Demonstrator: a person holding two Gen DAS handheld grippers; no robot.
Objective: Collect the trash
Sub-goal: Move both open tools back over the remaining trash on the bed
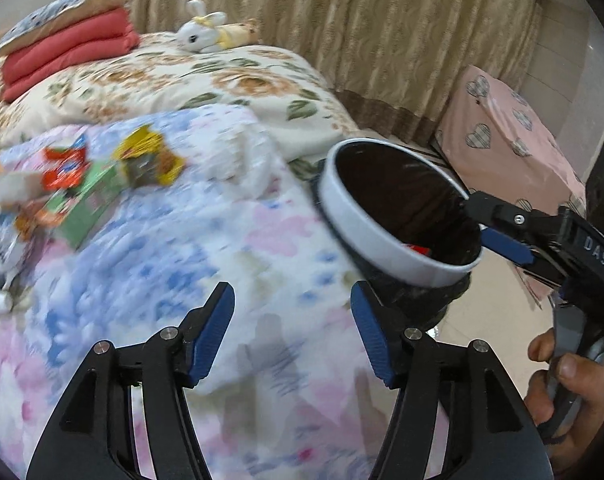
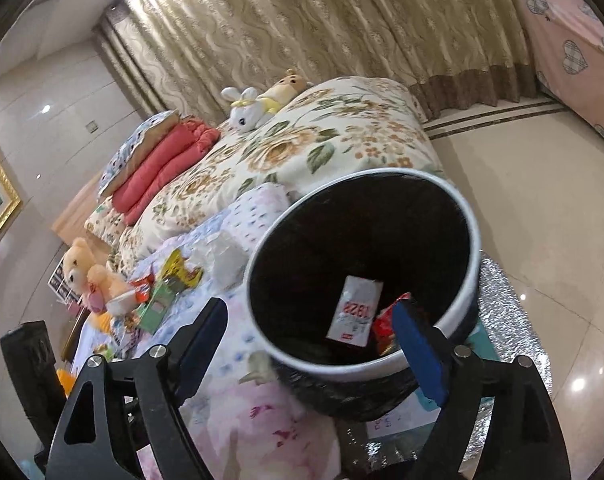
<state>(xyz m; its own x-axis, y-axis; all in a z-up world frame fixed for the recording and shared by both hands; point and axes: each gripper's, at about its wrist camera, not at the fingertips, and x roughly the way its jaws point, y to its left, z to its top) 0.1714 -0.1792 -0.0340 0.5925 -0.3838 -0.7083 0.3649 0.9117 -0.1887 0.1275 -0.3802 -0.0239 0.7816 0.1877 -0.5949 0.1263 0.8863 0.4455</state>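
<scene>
A round bin (image 1: 366, 236) with a white rim and black liner stands beside the bed's corner. In the right wrist view the bin (image 2: 342, 371) holds a white packet (image 2: 356, 312) and a red wrapper (image 2: 384, 326). My right gripper (image 2: 312, 340) hangs open just over the bin's near rim, gripping nothing; the left wrist view shows the right gripper (image 1: 477, 220) at the bin's right edge. My left gripper (image 1: 292, 336) is open and empty above the pastel quilt (image 1: 230, 240). Several wrappers and a green box (image 1: 90, 204) lie in a blurred pile at the left.
Folded red blankets (image 1: 66, 56) and a white plush rabbit (image 1: 200, 34) sit further up the bed. A teddy bear (image 2: 82, 272) is beside the trash pile (image 2: 162, 292). A pink heart-patterned cover (image 1: 502, 136) stands on the shiny tiled floor (image 2: 542, 208). A hand (image 1: 566, 384) holds the right gripper.
</scene>
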